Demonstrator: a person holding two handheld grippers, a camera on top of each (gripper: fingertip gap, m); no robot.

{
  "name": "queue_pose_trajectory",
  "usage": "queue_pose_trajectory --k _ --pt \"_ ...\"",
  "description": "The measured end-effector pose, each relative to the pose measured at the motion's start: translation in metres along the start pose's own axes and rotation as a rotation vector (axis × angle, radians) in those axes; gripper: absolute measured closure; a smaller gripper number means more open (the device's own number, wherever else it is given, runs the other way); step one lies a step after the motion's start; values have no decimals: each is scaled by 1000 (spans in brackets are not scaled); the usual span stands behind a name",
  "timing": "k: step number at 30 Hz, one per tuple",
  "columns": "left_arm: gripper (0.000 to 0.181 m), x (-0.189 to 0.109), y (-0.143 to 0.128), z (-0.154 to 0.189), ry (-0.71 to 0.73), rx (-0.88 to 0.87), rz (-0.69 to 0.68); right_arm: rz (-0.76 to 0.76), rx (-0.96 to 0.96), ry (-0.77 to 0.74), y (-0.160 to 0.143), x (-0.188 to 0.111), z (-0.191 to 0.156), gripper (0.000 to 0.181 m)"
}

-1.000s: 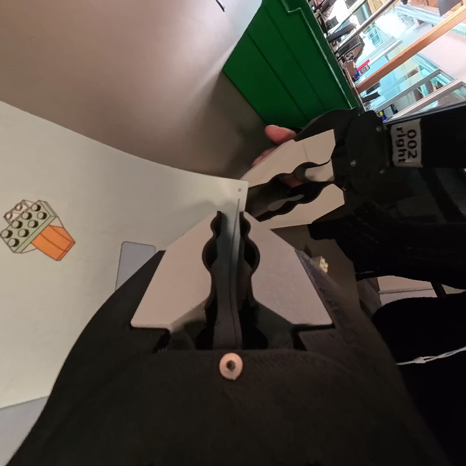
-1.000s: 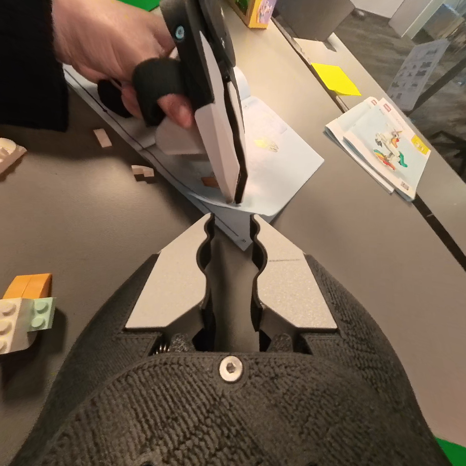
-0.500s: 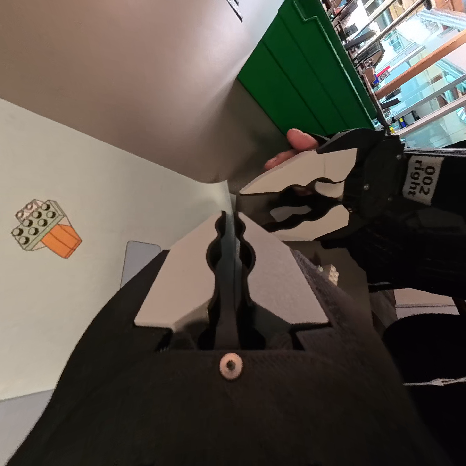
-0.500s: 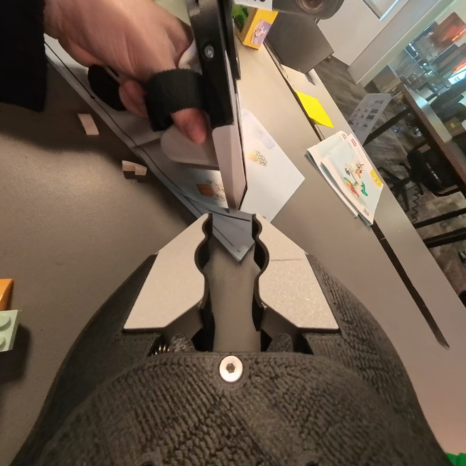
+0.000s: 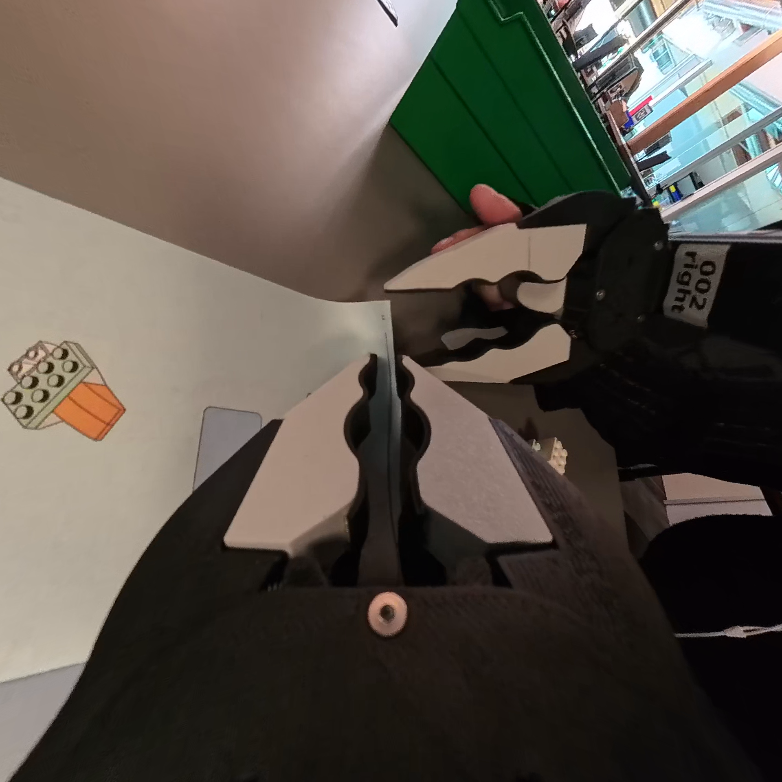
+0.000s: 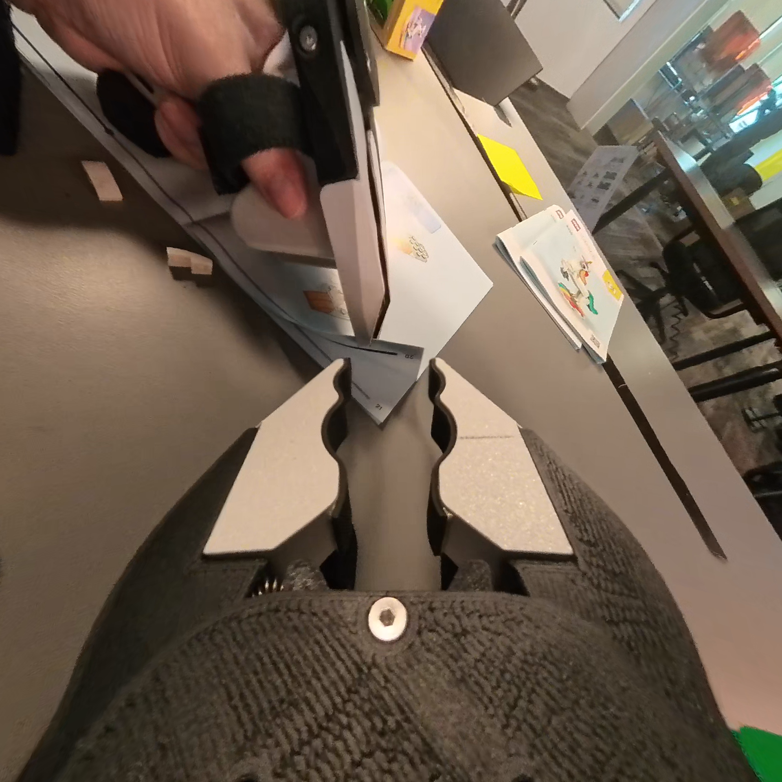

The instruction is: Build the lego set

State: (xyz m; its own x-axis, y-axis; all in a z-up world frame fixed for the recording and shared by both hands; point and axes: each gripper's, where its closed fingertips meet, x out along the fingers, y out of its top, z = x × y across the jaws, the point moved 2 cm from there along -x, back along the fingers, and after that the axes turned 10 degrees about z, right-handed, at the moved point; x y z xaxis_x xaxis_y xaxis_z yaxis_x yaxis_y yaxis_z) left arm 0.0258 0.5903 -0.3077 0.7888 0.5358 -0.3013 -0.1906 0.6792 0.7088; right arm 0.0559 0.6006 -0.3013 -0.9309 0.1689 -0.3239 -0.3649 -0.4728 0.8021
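The left gripper (image 5: 386, 364) is closed to a narrow slot on the corner of a page of the instruction booklet (image 5: 177, 338); the page edge runs straight down between the two fingers. In the right wrist view this gripper (image 6: 372, 334) enters from 12 o'clock and points steeply down, its tip at the lifted page. A bare hand (image 6: 169, 63) grips its handle, with one finger through a black strap loop (image 6: 249, 122).

The right gripper (image 6: 389, 364) is held low over the grey desk (image 6: 106, 381), pointing toward 12 o'clock, its fingers set wide apart with nothing between the pads. The loose lower corners of the booklet pages lie just beyond and partly between its fingertips. In the left wrist view this gripper (image 5: 406, 330) enters from 3 o'clock, its tips just beside the clamped page corner.

The booklet lies open on the desk, its pale blue pages (image 6: 427, 296) spread toward 1 o'clock. A printed drawing of a brick model (image 5: 59, 389) shows at 9 o'clock in the left wrist view. Small loose white pieces (image 6: 190, 266) lie on the desk at 10 o'clock. A second booklet (image 6: 567, 275) lies well apart at 2 o'clock, a yellow sheet (image 6: 508, 169) beyond it. A green bin (image 5: 508, 106) stands at 1 o'clock in the left wrist view.
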Motion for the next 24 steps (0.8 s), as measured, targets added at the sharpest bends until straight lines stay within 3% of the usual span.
queue_pose_trajectory --k 9,24 --pt "174 0 -1 1 -1 6 -6 16 12 53 3 3 -5 137" --pt "177 0 -1 0 3 3 -8 14 37 86 3 2 -8 147"
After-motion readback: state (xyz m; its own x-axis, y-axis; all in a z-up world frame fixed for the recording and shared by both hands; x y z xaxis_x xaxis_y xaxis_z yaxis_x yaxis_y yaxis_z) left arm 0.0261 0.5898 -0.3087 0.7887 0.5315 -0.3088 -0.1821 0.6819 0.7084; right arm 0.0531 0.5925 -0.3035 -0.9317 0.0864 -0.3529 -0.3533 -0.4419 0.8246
